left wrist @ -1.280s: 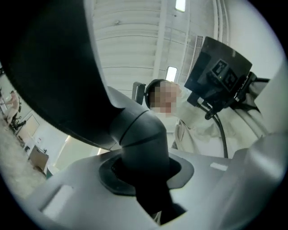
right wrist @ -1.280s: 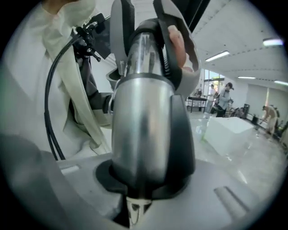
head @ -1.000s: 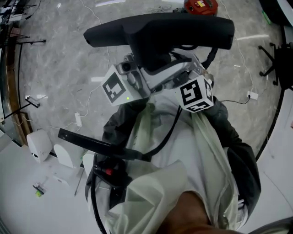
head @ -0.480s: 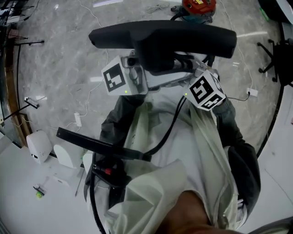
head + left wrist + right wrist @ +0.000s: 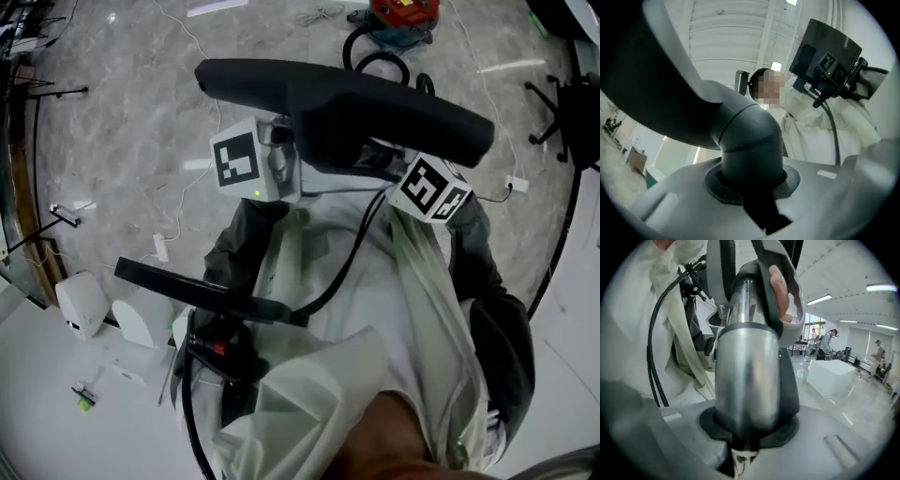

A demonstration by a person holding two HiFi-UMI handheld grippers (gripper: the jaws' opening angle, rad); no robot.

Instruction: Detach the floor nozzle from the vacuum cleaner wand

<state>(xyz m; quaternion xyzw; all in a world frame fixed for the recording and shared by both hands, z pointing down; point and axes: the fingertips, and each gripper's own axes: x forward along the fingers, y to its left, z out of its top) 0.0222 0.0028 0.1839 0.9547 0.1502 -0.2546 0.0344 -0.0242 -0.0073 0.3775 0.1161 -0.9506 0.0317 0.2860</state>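
In the head view the black floor nozzle (image 5: 337, 98) is held up in front of the person's chest, with its right end tilted lower. My left gripper (image 5: 314, 176) reaches in under it from the left. Its jaws have just been closing, and they are shut on the nozzle's dark grey neck (image 5: 750, 140), as the left gripper view (image 5: 750, 185) shows. My right gripper (image 5: 389, 171) comes in from the right. It is shut on the silver wand tube (image 5: 747, 376), which fills the right gripper view (image 5: 745, 427). The joint between wand and nozzle is hidden.
The red vacuum canister (image 5: 405, 11) and its coiled black hose (image 5: 375, 52) lie on the marble floor beyond. Thin white cables (image 5: 187, 178) trail over the floor, a chair base (image 5: 561, 122) stands at the right and white boxes (image 5: 80, 300) at the lower left. Distant people (image 5: 829, 341) stand by a white table (image 5: 834, 376).
The nozzle has swung so its right end sits lower, and it has shifted right. Both marker cubes moved with it. The vacuum hose has come into view at the top.
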